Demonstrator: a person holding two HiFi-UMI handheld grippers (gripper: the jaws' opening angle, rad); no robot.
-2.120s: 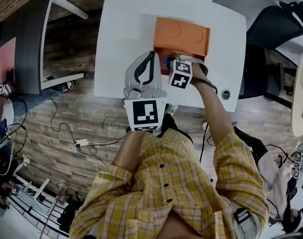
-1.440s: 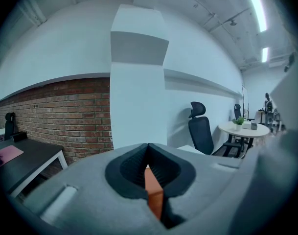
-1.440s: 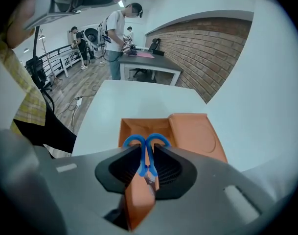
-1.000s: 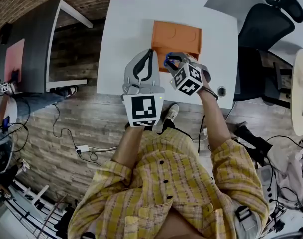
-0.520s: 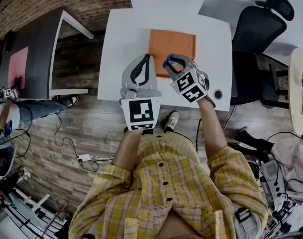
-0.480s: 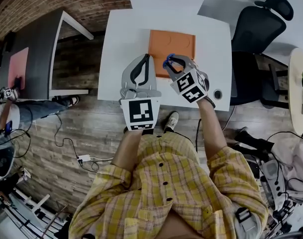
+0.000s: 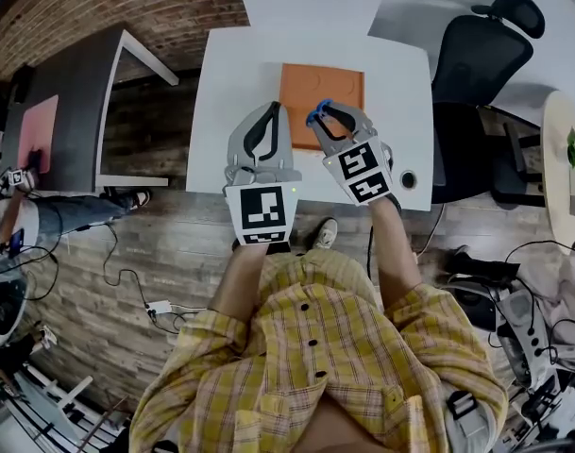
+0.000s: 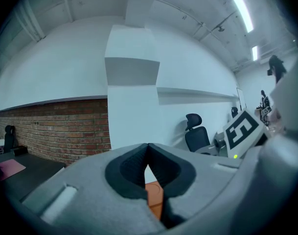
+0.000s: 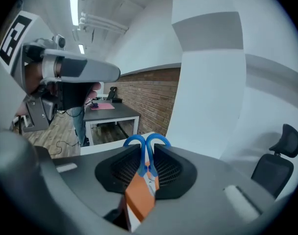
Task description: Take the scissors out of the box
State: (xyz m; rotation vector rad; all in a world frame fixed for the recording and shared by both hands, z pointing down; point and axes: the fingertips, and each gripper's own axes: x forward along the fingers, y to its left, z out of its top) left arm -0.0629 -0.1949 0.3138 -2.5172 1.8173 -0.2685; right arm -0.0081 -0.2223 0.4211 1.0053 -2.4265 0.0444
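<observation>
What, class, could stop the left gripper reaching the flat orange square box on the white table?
Probably nothing, so yes. The left gripper, shut and empty, hangs just left of the flat orange square box in the head view, with nothing between them.

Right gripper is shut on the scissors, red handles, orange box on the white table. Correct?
One thing off: the handles are blue, not red. The right gripper view shows the right gripper shut on the scissors, blue loops past the jaws. The orange box is on the white table.
</observation>
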